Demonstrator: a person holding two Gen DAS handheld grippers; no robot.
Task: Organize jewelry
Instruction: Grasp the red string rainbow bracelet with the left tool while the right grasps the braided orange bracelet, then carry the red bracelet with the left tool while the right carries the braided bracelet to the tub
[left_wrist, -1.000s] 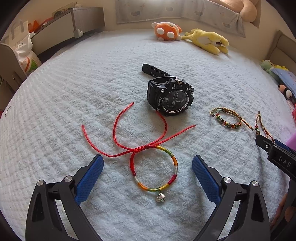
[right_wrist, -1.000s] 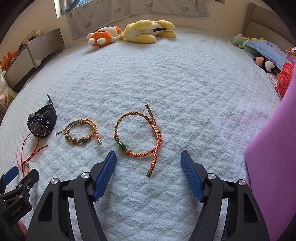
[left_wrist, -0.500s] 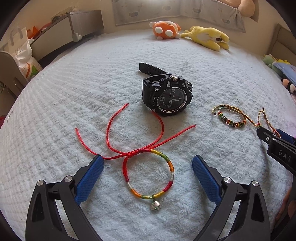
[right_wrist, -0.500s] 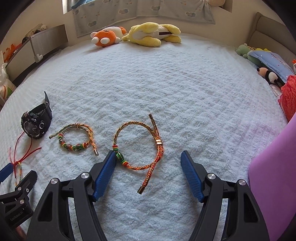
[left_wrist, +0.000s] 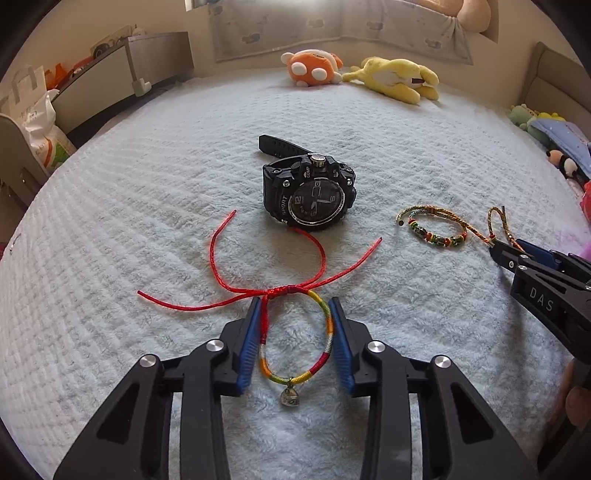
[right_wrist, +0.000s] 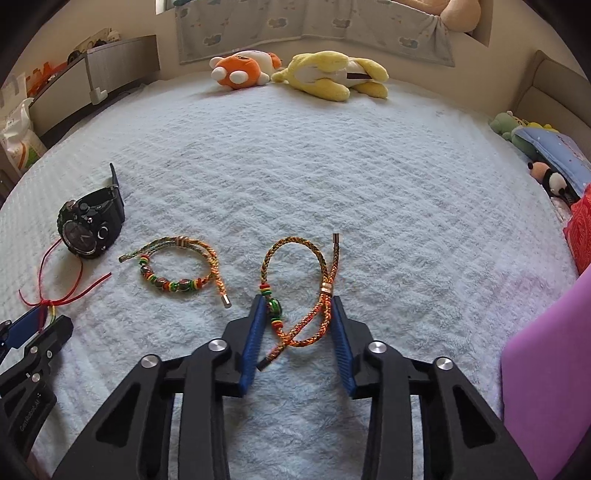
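Fingers of both grippers bracket a bracelet each, half closed, touching the cords but not yet clamped.
Left gripper (left_wrist: 293, 341) straddles the rainbow bracelet (left_wrist: 295, 339) in front of the watch (left_wrist: 308, 195); right gripper (right_wrist: 297, 341), low and level right of the watch, straddles the braided bracelet (right_wrist: 299, 295). Squeeze gently, catching both cord sides before lifting.

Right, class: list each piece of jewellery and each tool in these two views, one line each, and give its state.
Left tool: partly closed around the bell bracelet's loop.
Right tool: partly closed around the single-bead bracelet.
Rainbow-wrapped red cord bracelet with silver bell: flat, red tails splayed.
Braided orange cord bracelet with one green bead: flat, ends crossed.
Braided cord bracelet with many beads: flat, untouched.
Black sport wristwatch: propped on its strap, face visible.
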